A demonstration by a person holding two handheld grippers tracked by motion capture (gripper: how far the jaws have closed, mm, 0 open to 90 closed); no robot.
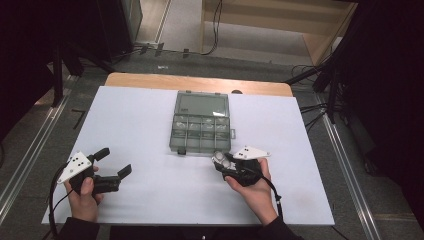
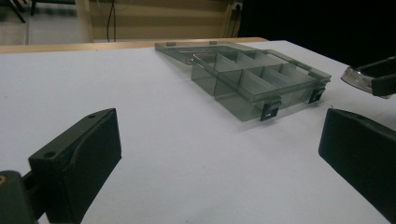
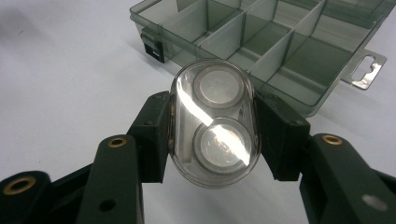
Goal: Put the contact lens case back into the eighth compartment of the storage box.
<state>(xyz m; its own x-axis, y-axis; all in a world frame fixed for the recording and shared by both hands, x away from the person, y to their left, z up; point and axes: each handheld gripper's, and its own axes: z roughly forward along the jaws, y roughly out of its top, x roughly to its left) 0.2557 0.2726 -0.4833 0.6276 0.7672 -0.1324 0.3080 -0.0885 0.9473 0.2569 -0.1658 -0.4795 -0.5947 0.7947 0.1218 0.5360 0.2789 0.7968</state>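
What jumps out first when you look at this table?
The clear oval case with two round discs inside, pinched between the right gripper and its black fingers. Just beyond it lies an open grey compartment box on the white table. The left gripper waits open at the near left.

High cam looks fwd and down from above the person's side. Left gripper cam sits low, farther off; right gripper cam close. All share the clear smoke-grey plastic compartment box (image 1: 201, 122) (image 2: 259, 82) (image 3: 275, 42) (lid open).
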